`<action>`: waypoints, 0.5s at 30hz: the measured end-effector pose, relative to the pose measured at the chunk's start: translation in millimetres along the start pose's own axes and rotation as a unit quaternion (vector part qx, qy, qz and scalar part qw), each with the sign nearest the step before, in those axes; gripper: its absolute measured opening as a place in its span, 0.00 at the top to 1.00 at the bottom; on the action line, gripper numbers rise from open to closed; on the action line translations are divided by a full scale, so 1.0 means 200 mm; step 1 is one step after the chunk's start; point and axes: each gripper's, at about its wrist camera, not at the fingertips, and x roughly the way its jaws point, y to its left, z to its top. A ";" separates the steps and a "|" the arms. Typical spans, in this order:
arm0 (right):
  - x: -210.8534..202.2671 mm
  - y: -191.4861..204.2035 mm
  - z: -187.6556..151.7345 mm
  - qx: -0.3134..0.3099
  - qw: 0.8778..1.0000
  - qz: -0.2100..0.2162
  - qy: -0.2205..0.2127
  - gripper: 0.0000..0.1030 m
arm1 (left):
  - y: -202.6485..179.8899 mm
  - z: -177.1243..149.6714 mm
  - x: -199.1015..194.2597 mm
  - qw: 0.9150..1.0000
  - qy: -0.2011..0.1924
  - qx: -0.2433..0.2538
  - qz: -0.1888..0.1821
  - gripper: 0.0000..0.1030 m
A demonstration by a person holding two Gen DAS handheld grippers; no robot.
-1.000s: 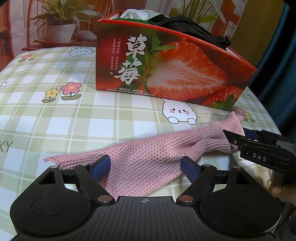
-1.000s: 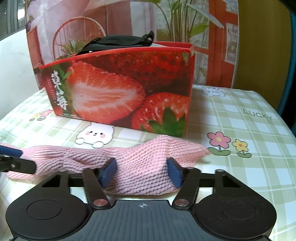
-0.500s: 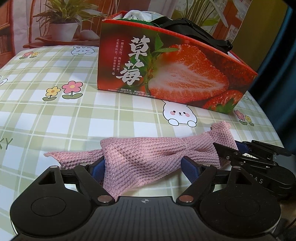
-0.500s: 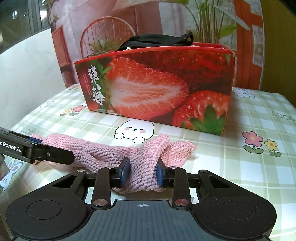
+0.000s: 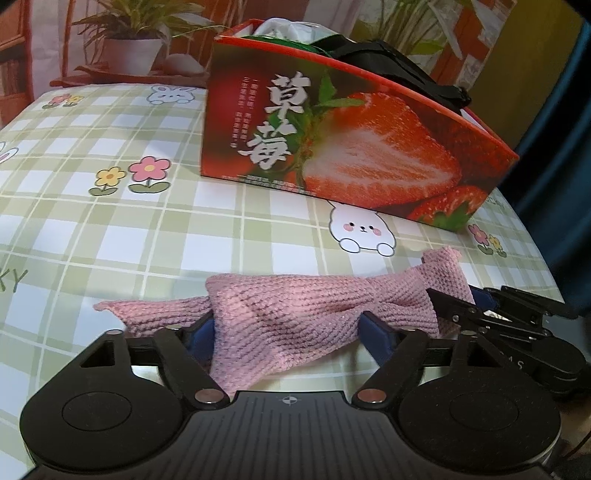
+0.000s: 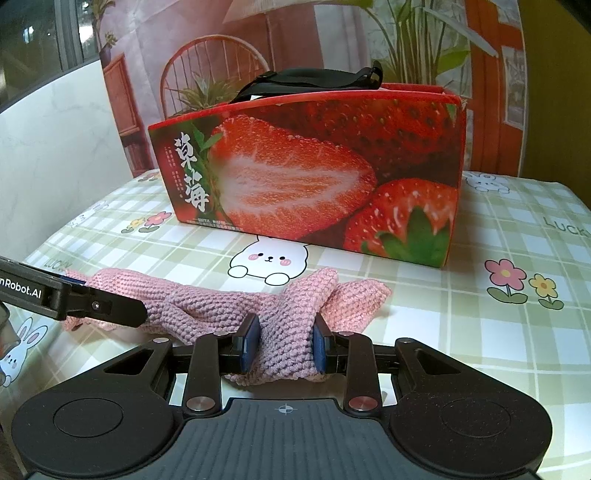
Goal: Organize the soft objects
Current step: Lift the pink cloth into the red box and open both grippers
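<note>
A pink knitted cloth [image 5: 295, 317] lies on the desk [image 5: 110, 229], near the front edge, in front of a big red strawberry box [image 5: 351, 147]. The desk has a green and white checked cover with bunnies and flowers on it.

The right tool [image 6: 284, 341] is squeezed tight on one end of the pink cloth [image 6: 284, 332]. Its blue pads [image 6: 249, 341] press the cloth into a thick bunch between them. The loose end of the cloth sticks out past the pads, toward the box.

The left tool [image 5: 288, 332] is around the other part of the cloth. Its jaws have just been closing a little. The cloth sits between the two blue pads [image 5: 373, 332] and fills the gap from one pad to the other. I cannot tell if the pads are pressing on it yet. A thin corner of the cloth pokes out on the left side, flat on the desk.

Each tool shows up in the other one's view, at the far end of the cloth.

The strawberry box [image 6: 314, 173] stands upright behind the cloth, well back from the front edge. A black strap [image 6: 306, 83] lies across the open top of the box. Something white [image 5: 284, 27] sits inside too.

A potted plant [image 5: 133, 55] stands past the far edge of the desk.
</note>
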 end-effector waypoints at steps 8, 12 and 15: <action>-0.04 0.01 0.06 0.009 1.000 0.015 0.011 0.86 | 0.11 0.09 -0.07 1.000 -0.013 -0.022 -0.013 0.81; -0.12 0.05 0.14 -0.007 0.999 0.034 -0.020 0.87 | 0.10 0.19 -0.18 0.998 -0.057 -0.003 -0.017 0.82; -0.21 0.08 0.24 -0.028 0.997 0.040 -0.052 0.87 | 0.06 0.31 -0.31 0.993 -0.110 0.027 -0.027 0.82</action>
